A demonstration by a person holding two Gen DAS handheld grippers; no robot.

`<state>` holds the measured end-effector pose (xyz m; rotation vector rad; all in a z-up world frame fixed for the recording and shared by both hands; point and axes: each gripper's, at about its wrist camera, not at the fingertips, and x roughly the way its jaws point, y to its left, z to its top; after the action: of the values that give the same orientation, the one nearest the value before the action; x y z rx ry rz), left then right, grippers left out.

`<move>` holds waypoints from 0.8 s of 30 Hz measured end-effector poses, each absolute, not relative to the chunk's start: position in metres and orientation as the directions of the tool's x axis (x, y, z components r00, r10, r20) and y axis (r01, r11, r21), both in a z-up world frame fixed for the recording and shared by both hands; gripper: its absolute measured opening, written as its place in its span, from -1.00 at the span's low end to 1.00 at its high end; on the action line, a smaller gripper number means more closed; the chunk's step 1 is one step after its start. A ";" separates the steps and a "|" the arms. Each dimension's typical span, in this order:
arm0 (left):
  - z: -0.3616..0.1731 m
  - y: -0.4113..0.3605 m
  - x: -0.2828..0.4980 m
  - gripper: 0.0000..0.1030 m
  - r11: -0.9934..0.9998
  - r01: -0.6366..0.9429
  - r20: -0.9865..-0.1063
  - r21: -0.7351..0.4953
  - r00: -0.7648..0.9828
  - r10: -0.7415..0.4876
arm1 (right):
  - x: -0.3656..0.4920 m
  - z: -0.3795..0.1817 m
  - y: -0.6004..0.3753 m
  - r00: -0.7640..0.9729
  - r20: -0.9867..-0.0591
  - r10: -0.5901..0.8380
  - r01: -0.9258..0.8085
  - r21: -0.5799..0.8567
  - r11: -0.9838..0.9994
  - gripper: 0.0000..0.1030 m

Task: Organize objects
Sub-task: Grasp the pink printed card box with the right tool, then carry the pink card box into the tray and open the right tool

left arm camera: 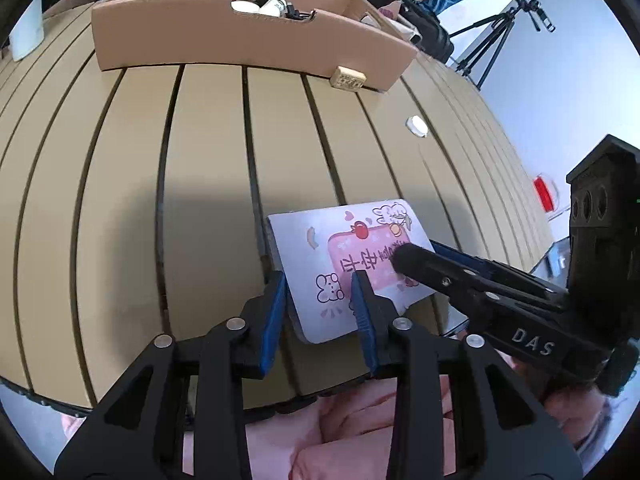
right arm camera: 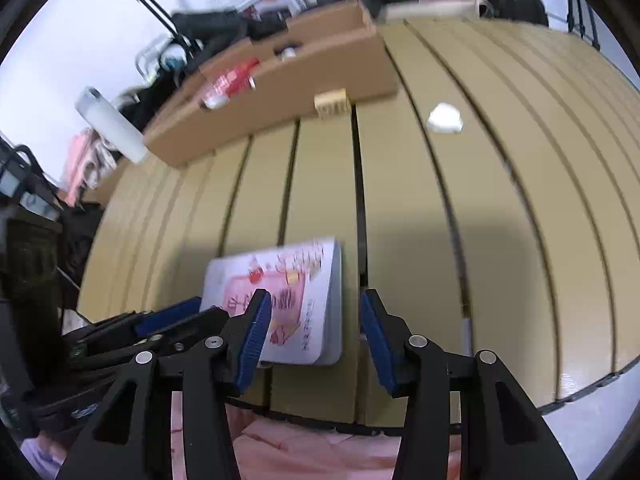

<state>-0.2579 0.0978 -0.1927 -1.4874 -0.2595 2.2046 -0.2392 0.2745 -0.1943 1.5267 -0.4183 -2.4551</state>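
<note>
a: pink cloth fills the bottom edge, under both tools. left gripper stands with jaws apart astride the near-left corner of the cartoon notebook, which lies flat on the slatted counter.

b: right gripper is parted too, pinching nothing. i'd bite one edge squarely, then carry it to the cardboard box.

a: box contents are cut off; pad contact with the cover is hard to tell, and the right view is blurred.
</note>
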 end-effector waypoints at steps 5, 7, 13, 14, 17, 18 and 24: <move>-0.180 0.097 -0.254 -0.55 -0.876 -0.272 -0.817 -0.397 -0.331 0.473 | -0.235 -0.191 0.279 -0.428 -0.837 -0.340 0.020 0.368 -0.930 -0.53; -0.161 0.096 -0.258 -0.55 -0.869 -0.273 -0.795 -0.413 -0.357 0.490 | -0.234 -0.180 0.285 -0.442 -0.820 -0.363 0.006 0.402 -0.915 -0.55; -0.071 0.106 -0.336 -0.55 -0.877 -0.317 -0.732 -0.362 -0.486 0.478 | -0.283 -0.095 0.282 -0.544 -0.758 -0.361 0.106 0.365 -0.925 -0.56; -0.055 0.108 -0.360 -0.55 -0.870 -0.330 -0.709 -0.366 -0.507 0.490 | -0.299 -0.081 0.282 -0.562 -0.750 -0.349 0.117 0.346 -0.931 -0.56; -0.042 0.115 -0.418 -0.55 -0.855 -0.326 -0.697 -0.403 -0.497 0.517 | -0.352 -0.051 0.276 -0.603 -0.736 -0.308 0.140 0.282 -0.949 -0.56; -0.044 0.116 -0.430 -0.55 -0.858 -0.318 -0.702 -0.403 -0.494 0.513 | -0.371 -0.047 0.276 -0.600 -0.741 -0.302 0.134 0.279 -0.951 -0.56; -0.099 0.133 -0.480 -0.55 -0.879 -0.270 -0.781 -0.393 -0.406 0.474 | -0.444 -0.082 0.284 -0.531 -0.804 -0.266 0.096 0.255 -0.962 -0.56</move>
<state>-0.4800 0.1334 -0.0995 -1.3725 -0.2834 2.2975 -0.4439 0.2841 -0.0815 1.3945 -0.2650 -2.5672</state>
